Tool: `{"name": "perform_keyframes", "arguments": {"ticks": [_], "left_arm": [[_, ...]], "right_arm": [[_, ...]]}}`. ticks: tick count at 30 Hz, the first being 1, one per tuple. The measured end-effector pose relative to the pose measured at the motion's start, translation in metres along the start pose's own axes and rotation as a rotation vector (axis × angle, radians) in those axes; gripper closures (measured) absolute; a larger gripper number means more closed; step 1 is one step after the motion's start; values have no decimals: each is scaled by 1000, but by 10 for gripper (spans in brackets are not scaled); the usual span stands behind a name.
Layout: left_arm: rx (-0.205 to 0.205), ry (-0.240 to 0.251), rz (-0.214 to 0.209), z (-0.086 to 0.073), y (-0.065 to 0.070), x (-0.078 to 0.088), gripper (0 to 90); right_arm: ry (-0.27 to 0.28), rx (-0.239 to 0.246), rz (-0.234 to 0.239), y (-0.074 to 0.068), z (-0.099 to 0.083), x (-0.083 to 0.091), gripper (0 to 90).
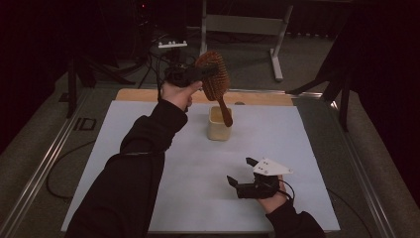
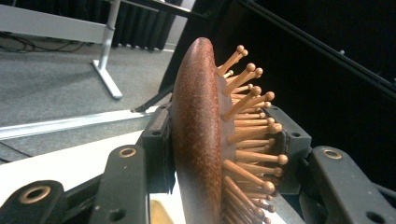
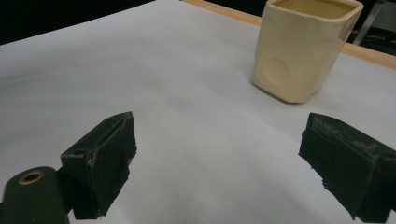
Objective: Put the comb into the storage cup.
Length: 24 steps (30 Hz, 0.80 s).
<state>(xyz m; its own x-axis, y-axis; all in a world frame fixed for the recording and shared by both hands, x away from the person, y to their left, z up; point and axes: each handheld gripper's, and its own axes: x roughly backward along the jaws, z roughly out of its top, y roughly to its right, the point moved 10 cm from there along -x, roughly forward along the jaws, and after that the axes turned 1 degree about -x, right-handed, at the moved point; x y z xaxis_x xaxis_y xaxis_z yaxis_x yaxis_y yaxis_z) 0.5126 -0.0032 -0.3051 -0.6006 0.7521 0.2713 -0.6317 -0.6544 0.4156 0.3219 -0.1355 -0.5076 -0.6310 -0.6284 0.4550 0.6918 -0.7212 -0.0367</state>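
A brown wooden hairbrush (image 1: pixel 216 79) with peg bristles hangs in the air over the far middle of the table. Its handle points down into the cream square cup (image 1: pixel 219 123). My left gripper (image 1: pixel 205 74) is shut on the brush head. In the left gripper view the hairbrush (image 2: pixel 198 135) stands edge-on between the two pads, bristles toward the right pad. My right gripper (image 1: pixel 239 171) rests open near the table's front right, jaws pointing left, nothing between them. In the right gripper view the cup (image 3: pixel 303 46) stands ahead to the right of my right gripper (image 3: pixel 224 163).
A white sheet (image 1: pixel 148 148) covers the table; a wooden strip (image 1: pixel 138 94) shows along the far edge. Beyond it stand a grey table frame (image 1: pixel 247 25), cables and a power strip (image 1: pixel 172 43) on the carpet. Metal rails (image 1: pixel 44 158) flank the table.
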Motion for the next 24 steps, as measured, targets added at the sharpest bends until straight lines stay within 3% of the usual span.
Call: {"name": "perform_keyframes", "arguments": {"ticks": [8,19,24], "left_arm": [[12,25,57,8,-14,-7,525],[3,48,128,-5,-30,-22,524],[1,53,118,-12,-34,-28,524]], "right_arm": [[-6,6,5,-1,-1,0,99],[4,8,8,-1,1,2,99],[1,3,14,-1,0,2,99]]}}
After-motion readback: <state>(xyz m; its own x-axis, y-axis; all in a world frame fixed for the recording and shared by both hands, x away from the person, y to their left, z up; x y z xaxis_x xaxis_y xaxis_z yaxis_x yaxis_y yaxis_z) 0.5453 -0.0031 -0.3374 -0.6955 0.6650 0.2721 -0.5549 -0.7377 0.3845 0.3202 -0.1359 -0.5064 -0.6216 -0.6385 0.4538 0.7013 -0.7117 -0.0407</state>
